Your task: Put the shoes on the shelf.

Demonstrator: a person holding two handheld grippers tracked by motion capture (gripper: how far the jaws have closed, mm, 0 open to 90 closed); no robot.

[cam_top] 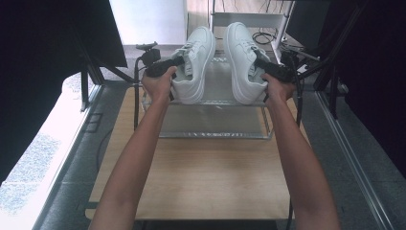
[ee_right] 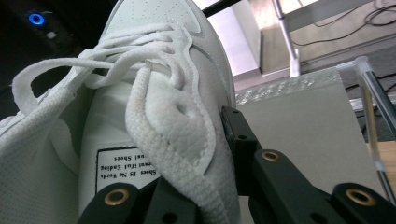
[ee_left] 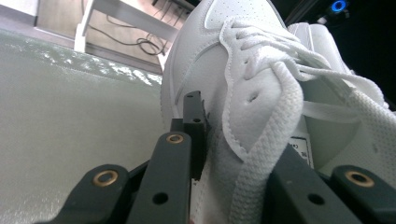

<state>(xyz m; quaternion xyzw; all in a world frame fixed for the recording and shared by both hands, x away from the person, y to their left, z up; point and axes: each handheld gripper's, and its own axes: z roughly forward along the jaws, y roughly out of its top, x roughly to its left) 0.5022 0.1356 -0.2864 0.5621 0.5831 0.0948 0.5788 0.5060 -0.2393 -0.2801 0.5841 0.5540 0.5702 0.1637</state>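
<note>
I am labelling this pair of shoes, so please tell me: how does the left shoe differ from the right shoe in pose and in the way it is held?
The left shoe is clamped by the left gripper, the right shoe by the right gripper. Each gripper clamps the outer side, so the grips mirror each other. Both are white, laced, toes pointing away, over the rack.

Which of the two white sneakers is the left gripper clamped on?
The left sneaker in the high view, on the shelf rack. The left gripper grips its outer side wall; the right gripper holds the right sneaker.
</note>
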